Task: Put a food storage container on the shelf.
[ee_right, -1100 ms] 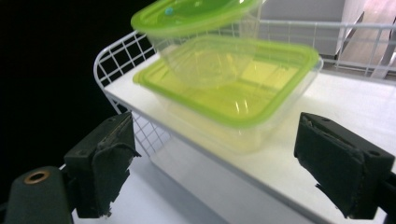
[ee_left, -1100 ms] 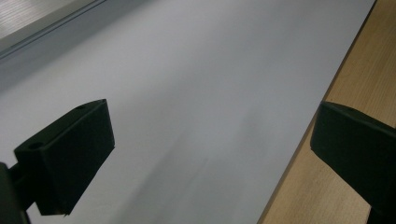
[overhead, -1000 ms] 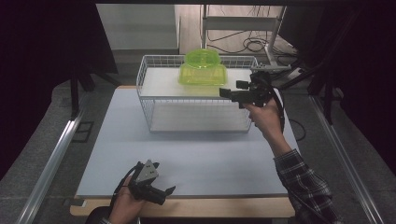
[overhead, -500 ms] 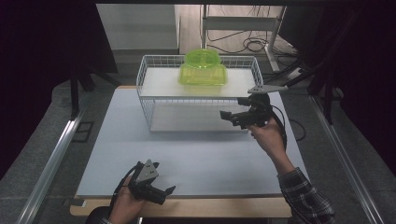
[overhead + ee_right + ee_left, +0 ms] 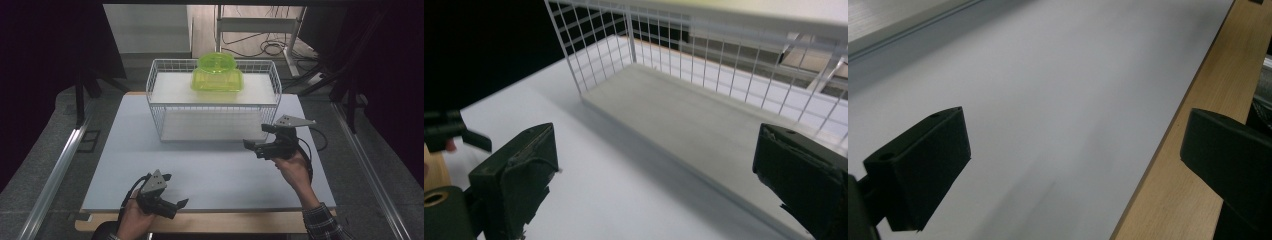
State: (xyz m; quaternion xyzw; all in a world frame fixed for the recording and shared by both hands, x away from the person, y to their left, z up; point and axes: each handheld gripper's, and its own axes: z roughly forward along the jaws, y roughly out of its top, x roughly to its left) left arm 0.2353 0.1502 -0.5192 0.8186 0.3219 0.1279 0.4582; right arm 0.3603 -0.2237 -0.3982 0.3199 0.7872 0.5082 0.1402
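High view shows the white wire basket [image 5: 215, 107] lying with its long axis across the pale grey table mat [image 5: 115, 150], a translucent green plastic container [image 5: 217, 75] on top. Right gripper [image 5: 261, 139], jaws wide and empty, hangs just beside the basket's right front corner; left gripper [image 5: 172, 192], also wide and empty, sits near the mat's front edge.

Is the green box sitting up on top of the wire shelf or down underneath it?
On top. The green box rests on the upper board of the wire shelf; the lower level beneath it looks bare.

The right gripper [image 5: 261, 138] is held above the tabletop's right side, its jaws wide apart with nothing between. The left gripper [image 5: 176, 207] sits by the near edge, jaws apart too.
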